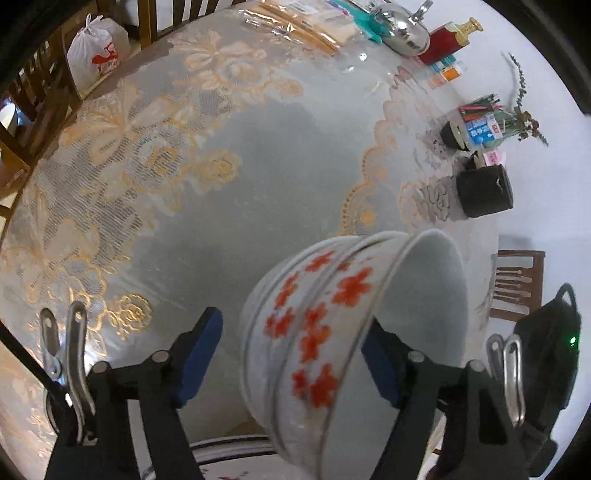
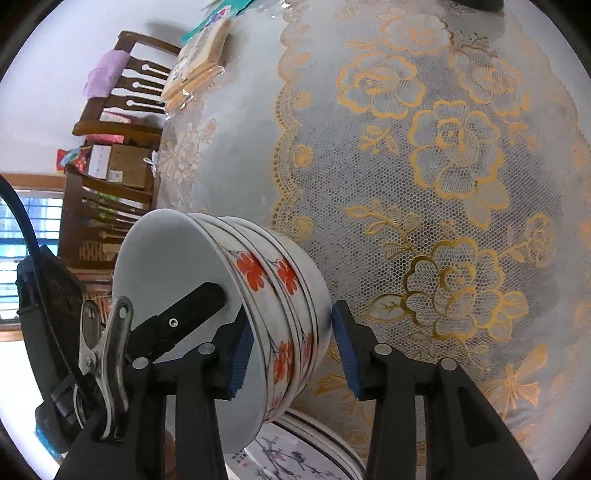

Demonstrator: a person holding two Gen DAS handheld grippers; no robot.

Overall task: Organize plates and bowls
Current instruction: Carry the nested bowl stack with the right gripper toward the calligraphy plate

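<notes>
A nested stack of white bowls with red flowers hangs tipped on its side above the table. My right gripper is shut on it, one blue pad inside the top bowl and the other against the stack's base. My left gripper straddles the same stack. Its right finger sits inside the bowl, and that finger also shows in the right wrist view as a black finger. Its left pad stands clear of the outer wall. Under the stack lies a white plate with a dark rim line and an ink branch pattern.
A lace tablecloth with gold flowers covers the table. Along its far edge stand black cylinders, a pen holder, a red bottle, a silver kettle and packed chopsticks. Wooden chairs ring the table.
</notes>
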